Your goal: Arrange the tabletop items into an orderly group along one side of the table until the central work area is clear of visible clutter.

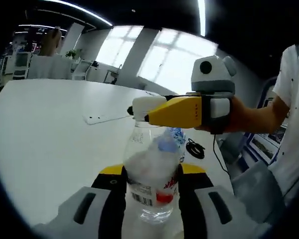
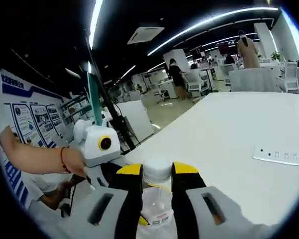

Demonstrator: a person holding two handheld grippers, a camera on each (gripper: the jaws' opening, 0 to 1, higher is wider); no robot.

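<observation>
A: Your left gripper [image 1: 150,191] is clamping the clear water bottle's [image 1: 150,174] body, upright at six o'clock on the white table [image 1: 50,139].

B: Your right gripper [image 2: 157,186] is pinching its white cap [image 2: 156,171]; power strip [image 2: 281,156] lying at three o'clock.
</observation>
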